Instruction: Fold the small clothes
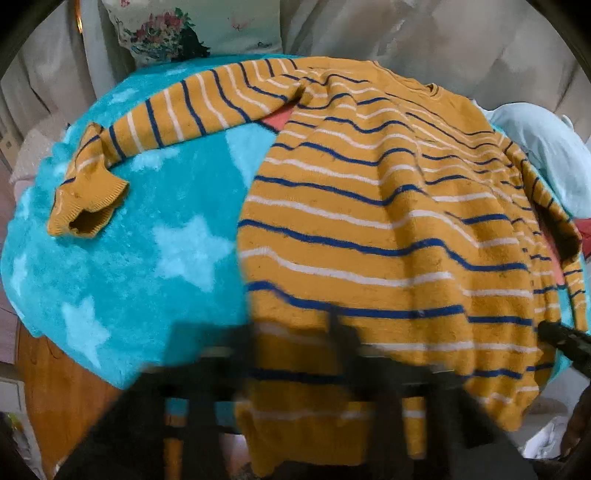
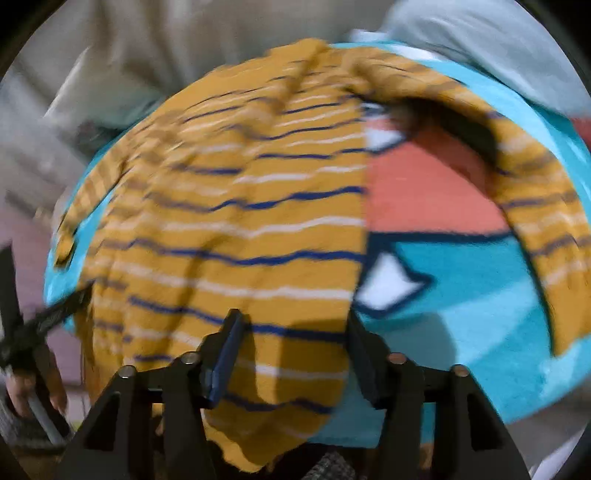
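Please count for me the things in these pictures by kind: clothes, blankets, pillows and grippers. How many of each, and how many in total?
Clothes: 1, the striped sweater
Blankets: 1, the turquoise star blanket
Pillows: 1, the floral pillow
Grippers: 2, the left gripper and the right gripper
Total: 5

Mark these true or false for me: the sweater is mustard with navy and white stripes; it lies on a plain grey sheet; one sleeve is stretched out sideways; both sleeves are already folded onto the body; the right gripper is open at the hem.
1. The knitted mustard sweater has navy and white stripes. True.
2. It lies on a plain grey sheet. False: it lies on a fluffy turquoise blanket with pale stars.
3. One sleeve is stretched out sideways. True.
4. Both sleeves are folded onto the body. False: that sleeve lies flat on the blanket, off the body.
5. The right gripper is open at the hem. True.
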A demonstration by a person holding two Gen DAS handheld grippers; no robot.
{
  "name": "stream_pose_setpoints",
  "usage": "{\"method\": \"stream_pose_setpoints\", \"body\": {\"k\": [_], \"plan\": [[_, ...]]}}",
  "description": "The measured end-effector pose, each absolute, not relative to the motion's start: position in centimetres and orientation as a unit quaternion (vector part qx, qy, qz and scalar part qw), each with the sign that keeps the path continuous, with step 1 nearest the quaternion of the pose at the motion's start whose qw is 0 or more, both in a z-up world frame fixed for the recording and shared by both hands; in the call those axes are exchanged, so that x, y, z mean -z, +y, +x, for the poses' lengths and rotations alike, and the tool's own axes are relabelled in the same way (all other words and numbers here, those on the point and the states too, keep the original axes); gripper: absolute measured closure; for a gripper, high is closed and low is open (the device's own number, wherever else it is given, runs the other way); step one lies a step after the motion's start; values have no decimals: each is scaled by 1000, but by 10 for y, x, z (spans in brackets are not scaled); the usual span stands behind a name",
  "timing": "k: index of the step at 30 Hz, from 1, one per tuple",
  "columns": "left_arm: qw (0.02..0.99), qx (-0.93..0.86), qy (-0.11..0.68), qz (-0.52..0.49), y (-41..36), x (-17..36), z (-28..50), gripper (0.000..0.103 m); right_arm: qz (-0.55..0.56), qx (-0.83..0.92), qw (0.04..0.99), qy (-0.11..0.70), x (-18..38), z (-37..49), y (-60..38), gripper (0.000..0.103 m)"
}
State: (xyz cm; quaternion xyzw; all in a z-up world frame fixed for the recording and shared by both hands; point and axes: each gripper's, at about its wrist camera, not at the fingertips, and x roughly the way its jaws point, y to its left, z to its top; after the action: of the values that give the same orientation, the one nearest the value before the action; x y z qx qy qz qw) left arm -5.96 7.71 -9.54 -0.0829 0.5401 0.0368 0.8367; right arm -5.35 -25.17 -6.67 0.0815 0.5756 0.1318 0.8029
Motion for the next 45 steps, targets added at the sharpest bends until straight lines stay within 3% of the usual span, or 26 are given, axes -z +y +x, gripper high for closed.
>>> {"method": "stream_pose_setpoints", "body": {"k": [1,10,12,14,16,19,25,32,33,34,35,36,45], "plan": [[833,-40,544,-88,78,94,-60,93,71,-151,797,581,68,-54,-246,92],[818,-104,554,-116,107,81,-86,92,124,-161,781,591,67,-70,-301,92],[819,-107,550,-121,109,77,-88,89,162,-152,781,584,68,-69,-312,89],[828,-120,533,-124,114,65,-96,84,204,-136,783,572,65,-69,-330,71],[836,-133,518,-126,121,55,-99,80,235,-107,787,561,62,-71,-351,60],[845,-150,494,-142,135,35,-103,69,286,-37,796,533,56,-82,-403,60],[853,-144,475,-163,134,15,-93,60,308,132,812,478,50,-120,-484,49],[871,-85,469,-118,80,1,-61,51,295,139,826,460,61,-106,-488,38],[873,-76,469,-112,71,0,-57,51,290,134,830,457,61,-102,-485,38],[874,-69,469,-106,64,-1,-54,51,286,122,832,458,61,-97,-481,49],[876,-63,469,-99,55,-2,-51,50,281,110,833,464,63,-93,-479,80],[877,-59,469,-93,49,-2,-49,50,274,96,832,472,64,-90,-478,90],[879,-65,462,-92,43,-4,-38,46,262,152,857,418,7,-60,-574,94]]}}
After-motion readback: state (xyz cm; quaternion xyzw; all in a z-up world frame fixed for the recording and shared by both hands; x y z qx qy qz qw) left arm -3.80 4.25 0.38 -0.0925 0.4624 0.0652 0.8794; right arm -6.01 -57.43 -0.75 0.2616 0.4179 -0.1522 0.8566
